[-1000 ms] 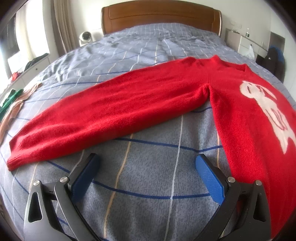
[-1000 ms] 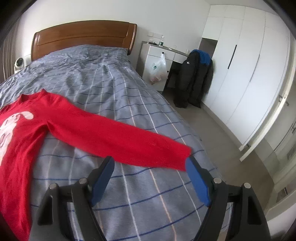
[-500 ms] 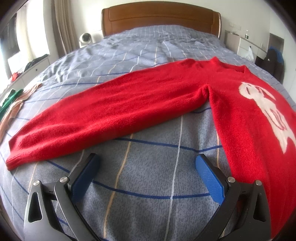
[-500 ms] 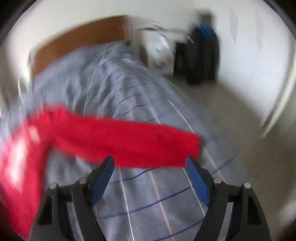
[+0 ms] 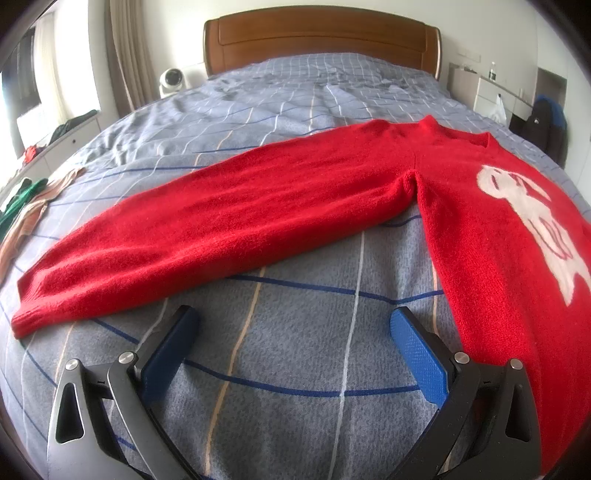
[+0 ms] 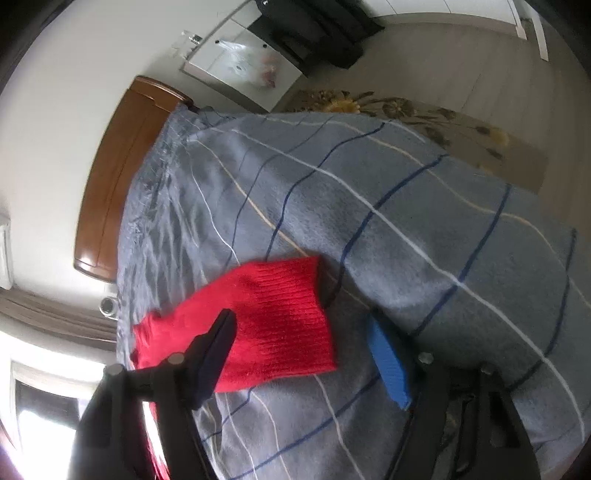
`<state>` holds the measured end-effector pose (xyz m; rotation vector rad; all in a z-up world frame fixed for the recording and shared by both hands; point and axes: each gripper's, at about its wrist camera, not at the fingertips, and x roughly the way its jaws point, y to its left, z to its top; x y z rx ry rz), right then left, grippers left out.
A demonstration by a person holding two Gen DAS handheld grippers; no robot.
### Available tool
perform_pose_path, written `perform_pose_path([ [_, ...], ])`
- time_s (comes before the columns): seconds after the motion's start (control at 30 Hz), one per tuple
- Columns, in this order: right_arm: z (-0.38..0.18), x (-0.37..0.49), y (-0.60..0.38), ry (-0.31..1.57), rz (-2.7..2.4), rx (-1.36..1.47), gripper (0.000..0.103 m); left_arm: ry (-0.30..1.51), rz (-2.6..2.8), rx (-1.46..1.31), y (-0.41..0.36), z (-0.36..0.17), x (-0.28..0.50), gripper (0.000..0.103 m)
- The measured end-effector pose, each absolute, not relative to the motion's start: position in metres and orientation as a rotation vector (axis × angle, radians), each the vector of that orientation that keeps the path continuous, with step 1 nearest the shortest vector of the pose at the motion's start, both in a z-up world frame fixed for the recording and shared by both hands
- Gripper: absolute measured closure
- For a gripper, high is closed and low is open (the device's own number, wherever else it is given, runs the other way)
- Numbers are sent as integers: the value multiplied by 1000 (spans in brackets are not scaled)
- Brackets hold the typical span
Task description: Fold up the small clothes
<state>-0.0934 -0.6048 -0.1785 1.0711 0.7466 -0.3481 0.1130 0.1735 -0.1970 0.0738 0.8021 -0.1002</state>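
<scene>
A red sweater (image 5: 332, 206) with a white figure on its chest lies flat on the bed, its left sleeve stretched out to the left with the cuff (image 5: 26, 317) near the bed's left side. My left gripper (image 5: 291, 325) is open and empty, hovering over bare bedspread just in front of that sleeve. In the right wrist view the camera is rolled sideways. The right sleeve's ribbed cuff (image 6: 288, 321) lies between the open fingers of my right gripper (image 6: 299, 336), which is close above it and not closed on it.
The bed has a blue-grey striped bedspread (image 5: 295, 387) and a wooden headboard (image 5: 321, 40). Green and tan clothes (image 5: 26, 206) lie at the bed's left edge. A white nightstand (image 6: 240, 70), dark hanging jackets (image 6: 314, 26) and a floral rug (image 6: 424, 118) are beside the bed.
My right gripper has rolled sideways and dropped close to the right sleeve's cuff, which now sits between its fingers. The left gripper has barely moved.
</scene>
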Motion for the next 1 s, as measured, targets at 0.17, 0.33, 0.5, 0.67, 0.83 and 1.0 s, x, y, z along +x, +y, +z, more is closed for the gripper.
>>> perform_pose_path([
  [0.17,-183,-74,-596,842,-302,1072,95,802,-100,74,173,-197,112,0],
  [0.33,-93,-48,-551,716,-320,815,95,793,-99,73,173,-197,111,0],
  [0.5,18,27,-437,641,-87,543,95,788,-97,73,173,-196,110,0],
  [0.67,55,111,-309,671,165,427,95,783,-103,65,173,-196,109,0],
  [0.83,21,166,-191,792,317,287,95,774,-105,60,173,-197,108,0],
  [1.0,-48,193,-124,927,400,218,83,766,-106,58,174,-197,107,0],
])
